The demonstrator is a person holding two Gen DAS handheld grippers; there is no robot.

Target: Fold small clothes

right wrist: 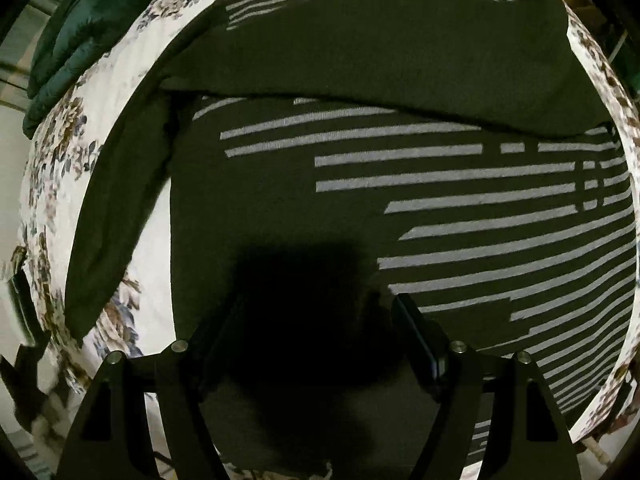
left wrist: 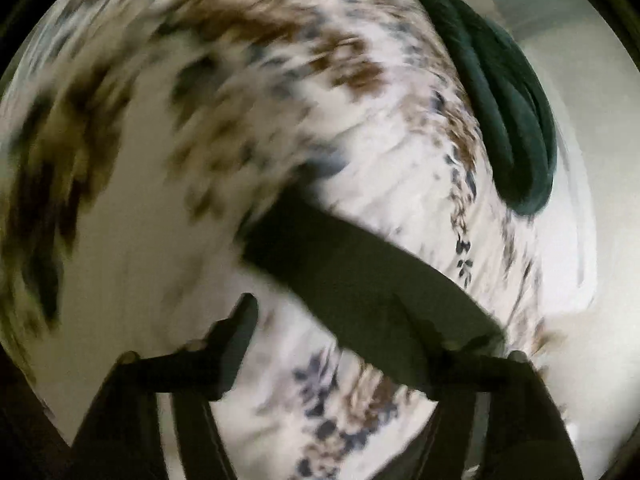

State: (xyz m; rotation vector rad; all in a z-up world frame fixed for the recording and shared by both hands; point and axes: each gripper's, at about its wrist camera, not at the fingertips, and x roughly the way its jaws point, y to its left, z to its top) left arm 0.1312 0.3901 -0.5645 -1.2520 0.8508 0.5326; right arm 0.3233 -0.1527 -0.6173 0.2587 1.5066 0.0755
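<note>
While blurred, 1 sweater (right wrist: 360,64), 2 sleeves.

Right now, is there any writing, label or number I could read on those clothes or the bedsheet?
None: no text shows in either view.
The dark sweater carries only pale stripes.
The floral sheet bears just flowers.
The left wrist view is too blurred to tell.

No readable text, labels, brands or numbers anywhere in either view.
</note>
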